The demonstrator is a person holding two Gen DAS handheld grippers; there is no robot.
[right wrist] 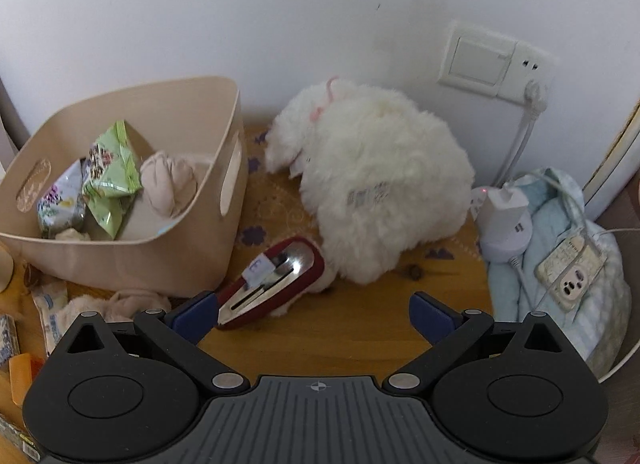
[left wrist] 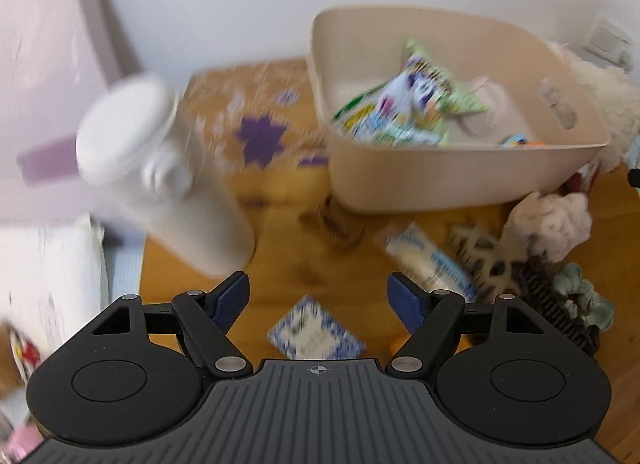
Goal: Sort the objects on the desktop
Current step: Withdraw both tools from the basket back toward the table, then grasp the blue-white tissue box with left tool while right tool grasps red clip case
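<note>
Snacks [right wrist: 108,180] sit in the tan bin [right wrist: 224,136] on our wood desk [right wrist: 352,328], next to a rolled cloth [right wrist: 168,184]. We see our left gripper [left wrist: 318,300] spread wide with nothing in it. Under it lies a small blue and white pack [left wrist: 316,334]. A white bottle [left wrist: 168,176] stands tilted to its left, all blurry. A tube [left wrist: 430,262] lies near the bin's front, close to a pink fluffy thing [left wrist: 552,220] and a green scrunchie [left wrist: 584,300]. Our right gripper [right wrist: 316,314] is spread wide too, and holds nothing. A red clip [right wrist: 276,280] lies just in front of its left finger and touches the white plush toy [right wrist: 380,180]. A phone [right wrist: 570,276] rests on a blue cloth [right wrist: 600,304] at the right, beside a white charger [right wrist: 504,220].
</note>
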